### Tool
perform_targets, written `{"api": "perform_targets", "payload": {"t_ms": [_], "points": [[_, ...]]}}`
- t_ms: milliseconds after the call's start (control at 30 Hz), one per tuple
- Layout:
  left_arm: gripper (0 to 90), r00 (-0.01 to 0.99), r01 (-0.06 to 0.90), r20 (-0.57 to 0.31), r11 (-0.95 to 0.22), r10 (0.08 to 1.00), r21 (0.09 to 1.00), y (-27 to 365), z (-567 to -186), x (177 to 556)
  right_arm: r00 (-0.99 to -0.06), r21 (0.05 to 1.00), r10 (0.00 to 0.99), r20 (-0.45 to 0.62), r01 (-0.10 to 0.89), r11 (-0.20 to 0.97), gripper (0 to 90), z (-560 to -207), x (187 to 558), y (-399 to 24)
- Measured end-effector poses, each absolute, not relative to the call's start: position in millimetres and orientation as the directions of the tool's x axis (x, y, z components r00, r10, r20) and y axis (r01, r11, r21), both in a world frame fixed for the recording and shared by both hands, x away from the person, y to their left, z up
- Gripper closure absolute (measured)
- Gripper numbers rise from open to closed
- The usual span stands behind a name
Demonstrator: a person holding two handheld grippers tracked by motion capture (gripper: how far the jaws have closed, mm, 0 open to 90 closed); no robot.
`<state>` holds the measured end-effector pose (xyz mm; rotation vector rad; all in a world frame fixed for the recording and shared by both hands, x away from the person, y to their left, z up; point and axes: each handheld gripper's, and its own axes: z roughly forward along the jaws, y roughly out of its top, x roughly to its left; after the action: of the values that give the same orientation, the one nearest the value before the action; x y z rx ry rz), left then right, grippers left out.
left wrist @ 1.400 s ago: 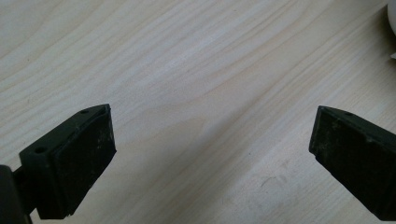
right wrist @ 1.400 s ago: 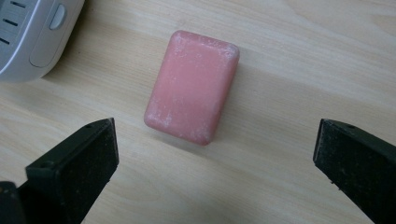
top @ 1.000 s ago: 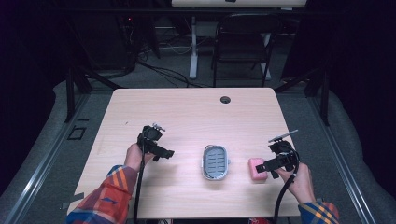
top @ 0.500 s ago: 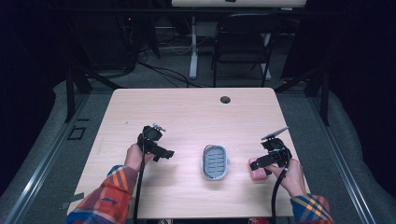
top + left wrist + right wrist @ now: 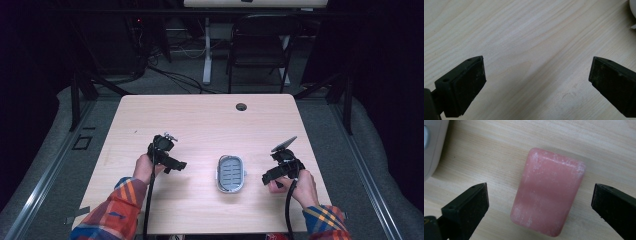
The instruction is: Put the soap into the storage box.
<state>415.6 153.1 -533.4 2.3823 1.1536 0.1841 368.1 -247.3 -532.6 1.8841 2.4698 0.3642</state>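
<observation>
A pink bar of soap (image 5: pixel 549 195) lies flat on the wooden table, between the wide-apart jaws of my right gripper (image 5: pixel 539 188); neither jaw touches it. In the high view the right gripper (image 5: pixel 269 177) hovers just right of a grey oval soap dish (image 5: pixel 231 173), which holds nothing. The dish's pale rim (image 5: pixel 431 147) also appears at the upper left of the right gripper view. My left gripper (image 5: pixel 175 164) sits left of the dish, open over bare wood (image 5: pixel 538 62), with the dish's white edge (image 5: pixel 633 7) at the far corner.
The wooden table (image 5: pixel 200 120) has a round cable hole (image 5: pixel 241 106) near its far edge. A black chair (image 5: pixel 260 47) and desk legs stand on the floor beyond. The table's right edge (image 5: pixel 315 165) is close to the right hand.
The right gripper has shifted left and toward the person, coming over the pink soap so that it hides it in the high view. The left gripper has stayed put.
</observation>
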Motion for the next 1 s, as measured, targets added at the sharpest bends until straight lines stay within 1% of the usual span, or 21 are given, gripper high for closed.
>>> {"api": "perform_targets", "payload": {"t_ms": [33, 167, 233, 367, 400, 467, 533, 567, 600, 700, 767, 867, 1000], "points": [[0.8, 0.635, 0.703, -0.087, -0.527, 0.768, 0.478, 153, -533, 416, -0.283, 0.164, 0.952, 0.119, 0.951, 0.263, 1.0, -532, 370, -247], [0.8, 0.635, 0.703, -0.088, -0.527, 0.767, 0.478, 153, -533, 415, -0.268, 0.168, 0.956, 0.119, 0.954, 0.246, 2.0, -535, 371, -245], [0.9, 0.636, 0.702, -0.087, -0.529, 0.767, 0.476, 153, -533, 415, -0.271, 0.151, 0.957, 0.106, 0.955, 0.254, 5.4, -535, 372, -245], [1.6, 0.636, 0.702, -0.079, -0.532, 0.768, 0.473, 153, -534, 416, -0.275, 0.148, 0.956, 0.1, 0.954, 0.259, 8.2, -537, 373, -245], [1.6, 0.636, 0.703, -0.081, -0.533, 0.768, 0.47, 152, -534, 416, -0.272, 0.141, 0.958, 0.087, 0.956, 0.259, 14.1, -538, 373, -244], [1.6, 0.636, 0.703, -0.082, -0.533, 0.767, 0.47, 152, -534, 416, -0.276, 0.139, 0.958, 0.082, 0.955, 0.264, 13.6, -538, 373, -244], [1.6, 0.636, 0.703, -0.083, -0.531, 0.767, 0.473, 152, -534, 415, -0.28, 0.129, 0.957, 0.075, 0.954, 0.269, 16.4, -540, 373, -243], [1.6, 0.636, 0.702, -0.081, -0.532, 0.767, 0.473, 152, -534, 415, -0.272, 0.146, 0.959, 0.077, 0.955, 0.259, 18.2, -541, 372, -242], [1.6, 0.636, 0.702, -0.081, -0.532, 0.767, 0.474, 153, -534, 415, -0.286, 0.13, 0.956, 0.067, 0.952, 0.276, 19.6, -540, 372, -242], [1.6, 0.637, 0.701, -0.082, -0.532, 0.766, 0.475, 153, -534, 415, -0.285, 0.123, 0.957, 0.059, 0.953, 0.276, 20.8, -542, 373, -241], [1.6, 0.639, 0.701, -0.084, -0.533, 0.765, 0.474, 152, -534, 415, -0.267, 0.141, 0.962, 0.059, 0.956, 0.257, 22.0, -544, 372, -239], [1.6, 0.638, 0.701, -0.083, -0.533, 0.765, 0.474, 152, -533, 415, -0.281, 0.115, 0.958, 0.054, 0.955, 0.273, 24.0, -542, 373, -241], [1.6, 0.638, 0.701, -0.083, -0.533, 0.765, 0.473, 152, -533, 415, -0.279, 0.116, 0.959, 0.055, 0.956, 0.271, 25.7, -543, 373, -240]]}}
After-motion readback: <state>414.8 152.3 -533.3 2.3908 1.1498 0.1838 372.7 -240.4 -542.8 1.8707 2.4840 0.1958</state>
